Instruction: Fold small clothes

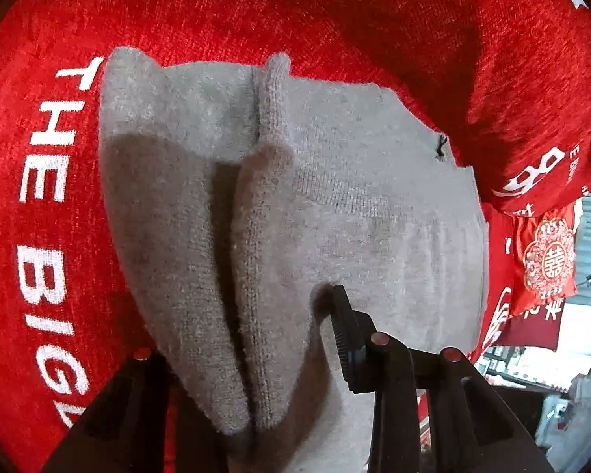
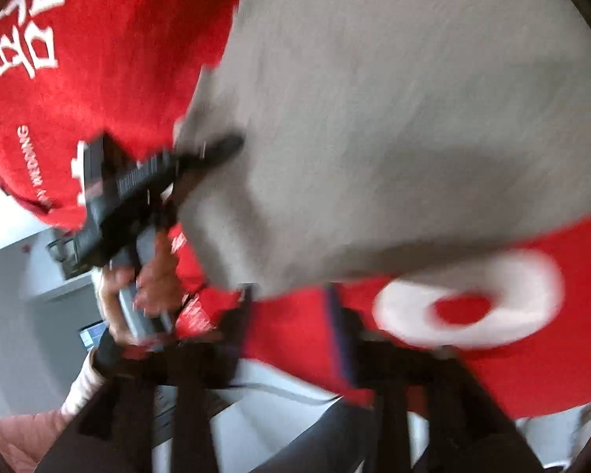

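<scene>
The red cloth (image 1: 335, 8) bears white lettering "THE BIG" at left and covers the counter. The grey garment (image 1: 354, 205) lies on it, a folded edge pinched in the left claw (image 1: 240, 358). The right claw (image 2: 291, 307), blurred, stands spread over red cloth, nothing between its fingers.

From my remote station, a red plush cloth (image 1: 335, 8) printed with white lettering covers the work surface and drapes over its edge; directly on it lies a grey knitted garment (image 1: 374, 197), folded into thick layers with rounded edges.
</scene>
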The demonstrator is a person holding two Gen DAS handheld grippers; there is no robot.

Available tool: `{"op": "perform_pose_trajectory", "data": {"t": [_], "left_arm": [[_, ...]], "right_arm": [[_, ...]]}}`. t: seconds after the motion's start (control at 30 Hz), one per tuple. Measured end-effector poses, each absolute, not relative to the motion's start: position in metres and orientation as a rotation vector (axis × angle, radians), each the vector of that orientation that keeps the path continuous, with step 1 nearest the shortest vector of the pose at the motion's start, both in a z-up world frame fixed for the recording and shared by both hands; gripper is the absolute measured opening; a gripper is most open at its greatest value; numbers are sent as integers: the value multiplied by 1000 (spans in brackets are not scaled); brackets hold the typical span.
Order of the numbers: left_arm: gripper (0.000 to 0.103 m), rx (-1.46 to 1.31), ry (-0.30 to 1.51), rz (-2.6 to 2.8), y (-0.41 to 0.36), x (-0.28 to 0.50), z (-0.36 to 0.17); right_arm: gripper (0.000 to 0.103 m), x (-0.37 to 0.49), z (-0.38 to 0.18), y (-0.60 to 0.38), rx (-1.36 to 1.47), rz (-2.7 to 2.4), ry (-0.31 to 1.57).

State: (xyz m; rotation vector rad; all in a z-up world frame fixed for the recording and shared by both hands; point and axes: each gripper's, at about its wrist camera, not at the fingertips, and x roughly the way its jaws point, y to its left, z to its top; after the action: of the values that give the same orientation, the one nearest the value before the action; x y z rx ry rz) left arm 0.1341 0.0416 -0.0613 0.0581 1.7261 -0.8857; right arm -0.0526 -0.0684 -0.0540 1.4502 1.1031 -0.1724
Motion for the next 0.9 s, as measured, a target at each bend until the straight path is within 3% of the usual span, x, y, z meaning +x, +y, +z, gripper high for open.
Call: {"op": "perform_pose_trajectory", "data": {"t": [0.07, 0.1, 0.17, 0.37, 0.47, 0.9], "left_arm": [[36, 80, 1720, -873, 39, 132, -60], [36, 89, 1718, -868, 36, 131, -60], [36, 103, 1715, -853, 32, 129, -60], [35, 152, 1682, -829, 32, 126, -60], [20, 188, 1649, -806, 29, 123, -59], [17, 75, 1525, -974, -31, 92, 36]], "right_arm": [[51, -55, -43, -98, 1367, -250, 1063], [32, -52, -40, -110, 1334, -284, 1058], [6, -43, -38, -128, 1271, -335, 1068], [6, -8, -63, -144, 1033, -366, 1241], [5, -5, -69, -140, 979, -330, 1239], [6, -90, -65, -183, 1288, -239, 1058]]}}
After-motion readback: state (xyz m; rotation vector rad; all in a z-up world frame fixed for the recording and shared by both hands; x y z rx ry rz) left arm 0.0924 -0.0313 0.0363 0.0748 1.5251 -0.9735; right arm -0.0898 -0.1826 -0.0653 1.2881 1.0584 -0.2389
